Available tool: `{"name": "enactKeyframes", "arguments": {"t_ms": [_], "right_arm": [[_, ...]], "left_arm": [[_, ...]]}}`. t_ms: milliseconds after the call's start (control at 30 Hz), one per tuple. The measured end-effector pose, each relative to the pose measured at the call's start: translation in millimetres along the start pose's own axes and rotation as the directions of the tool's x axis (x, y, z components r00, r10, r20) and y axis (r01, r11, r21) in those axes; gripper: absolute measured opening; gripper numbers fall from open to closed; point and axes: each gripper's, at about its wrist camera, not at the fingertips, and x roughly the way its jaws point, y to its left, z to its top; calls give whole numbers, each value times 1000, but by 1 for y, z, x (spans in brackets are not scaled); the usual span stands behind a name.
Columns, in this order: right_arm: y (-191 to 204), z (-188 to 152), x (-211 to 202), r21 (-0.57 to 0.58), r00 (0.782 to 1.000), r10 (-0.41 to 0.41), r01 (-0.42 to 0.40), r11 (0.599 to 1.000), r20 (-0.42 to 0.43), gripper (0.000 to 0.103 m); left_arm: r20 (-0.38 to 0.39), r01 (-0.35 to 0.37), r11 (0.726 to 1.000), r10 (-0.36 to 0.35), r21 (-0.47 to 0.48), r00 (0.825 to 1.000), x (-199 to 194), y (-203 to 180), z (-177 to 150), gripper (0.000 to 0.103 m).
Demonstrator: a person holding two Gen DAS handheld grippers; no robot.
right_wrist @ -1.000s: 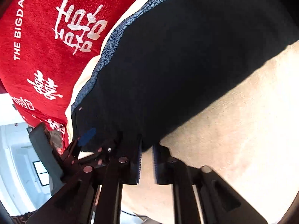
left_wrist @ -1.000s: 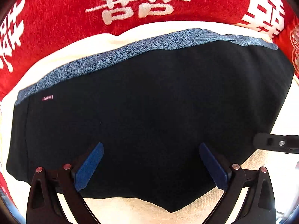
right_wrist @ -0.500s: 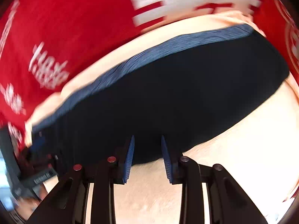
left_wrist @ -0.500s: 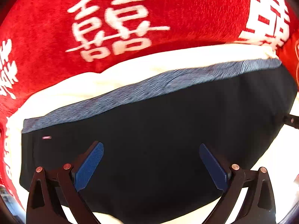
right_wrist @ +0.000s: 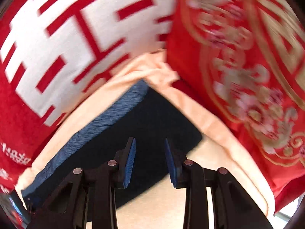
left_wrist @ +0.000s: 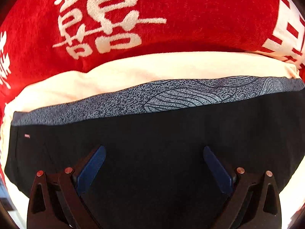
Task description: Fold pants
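The black pants (left_wrist: 152,133) lie folded flat on a cream sheet (left_wrist: 133,70), with the grey-blue patterned waistband (left_wrist: 171,97) along the far edge and a tiny pink label (left_wrist: 27,135) at the left. My left gripper (left_wrist: 154,148) hovers over the black cloth, open wide, with nothing between its blue pads (left_wrist: 91,169). In the blurred right wrist view, my right gripper (right_wrist: 149,140) hangs over the right end of the pants (right_wrist: 164,118), near their waistband (right_wrist: 114,118). Its jaws are partly open and hold nothing.
A red pillow with white characters (left_wrist: 171,9) lies just beyond the waistband. A second red pillow with gold embroidery (right_wrist: 247,57) borders the pants' right end. Bare cream sheet (right_wrist: 209,190) runs along the near side.
The right gripper swung from the pants' near edge to their right end, and its jaws widened from nearly shut. The left gripper moved toward the waistband and pillow, staying open.
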Motion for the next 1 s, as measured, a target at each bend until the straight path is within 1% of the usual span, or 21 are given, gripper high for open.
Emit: {"name": "enactKeyframes", "arguments": {"t_ms": [33, 100, 133, 200, 267, 300, 333, 400, 433, 467, 533, 600, 667, 700, 767, 833, 900, 1000], "right_arm": [[-24, 1, -2, 39, 1000, -7, 8, 999, -5, 35], [-49, -1, 8, 99, 999, 30, -26, 995, -36, 35], [-59, 0, 16, 138, 997, 56, -47, 989, -61, 35], [-67, 2, 25, 164, 993, 94, -81, 983, -72, 35], [-60, 8, 27, 112, 991, 115, -108, 988, -61, 35], [-54, 8, 21, 75, 990, 134, -131, 989, -44, 35], [-48, 10, 18, 39, 984, 176, -175, 984, -34, 34], [-35, 11, 13, -47, 967, 251, -254, 966, -50, 37], [-30, 10, 11, -80, 964, 258, -262, 962, -59, 37], [-24, 8, 10, -136, 969, 239, -245, 960, -62, 37], [-20, 8, 12, -183, 975, 216, -223, 958, -57, 37], [-22, 3, 11, -135, 973, 222, -229, 964, -60, 37], [-36, -2, 5, -58, 974, 223, -225, 973, -36, 37], [-45, -5, -2, -22, 977, 210, -211, 977, -16, 37], [-62, -11, -9, 48, 983, 186, -186, 981, 9, 37], [-76, -19, -4, 90, 988, 155, -154, 984, -8, 36], [-80, -24, 9, 102, 986, 162, -157, 982, -34, 33], [-77, -20, 26, 94, 984, 177, -174, 980, -28, 33]], "left_arm": [[-2, -20, 1000, 20, 4, 1000, -1, -2, 0, 103], [10, -62, 998, 62, 30, 998, -2, -9, 0, 103], [16, -83, 996, 82, 46, 997, -4, -13, 0, 103], [20, -117, 990, 116, 72, 993, -5, -22, 3, 103], [10, -142, 986, 142, 92, 990, -9, -29, 8, 103], [7, -161, 981, 161, 107, 987, -13, -33, 11, 103], [9, -161, 980, 161, 118, 987, -18, -40, 17, 103], [31, -142, 981, 139, 135, 990, -32, -56, 25, 103], [41, -127, 982, 123, 141, 992, -39, -65, 29, 103], [58, -96, 983, 88, 155, 994, -47, -80, 36, 103], [85, -59, 981, 44, 187, 995, -61, -104, 40, 103], [84, -19, 975, 1, 223, 996, -59, -140, 52, 103], [52, 18, 968, -32, 249, 998, -49, -172, 59, 103], [40, 19, 963, -31, 267, 999, -40, -187, 58, 103], [3, -15, 956, 15, 292, 1000, -21, -204, 52, 103], [16, 13, 972, -17, 234, 1000, -15, -195, 52, 103], [-9, 60, 979, -59, 196, 998, -14, -185, 52, 103], [-3, 59, 972, -60, 226, 998, -13, -181, 53, 103]]}}
